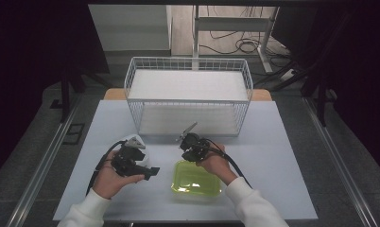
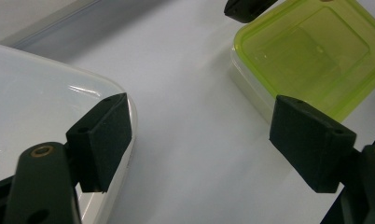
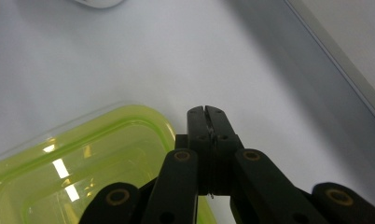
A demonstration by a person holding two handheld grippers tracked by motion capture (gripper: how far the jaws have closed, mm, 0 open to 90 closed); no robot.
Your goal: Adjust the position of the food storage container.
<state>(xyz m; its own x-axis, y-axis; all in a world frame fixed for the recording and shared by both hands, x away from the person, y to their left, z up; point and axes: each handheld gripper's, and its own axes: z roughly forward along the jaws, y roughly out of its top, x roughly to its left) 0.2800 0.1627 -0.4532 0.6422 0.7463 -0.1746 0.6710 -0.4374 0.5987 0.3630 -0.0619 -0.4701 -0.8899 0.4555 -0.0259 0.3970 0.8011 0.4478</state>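
- 1 green-lidded box [image 1: 196, 178] is seen on counter [image 1: 282, 156], near front edge; no writing legible.
- 1 white container [image 2: 31, 107], 1 wire basket [image 1: 188, 94].
- Left tool [image 2: 199, 140]: spread wide, nothing gripped, one pad beside white container.
- Right tool [image 3: 207, 114]: closed tight, empty, over box rim.

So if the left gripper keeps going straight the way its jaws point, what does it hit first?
Probably the green-lidded container. The left gripper has its jaws open over bare table, and the container lies ahead, somewhat to the right of the line; depth is unclear, so it might slip just past its corner.
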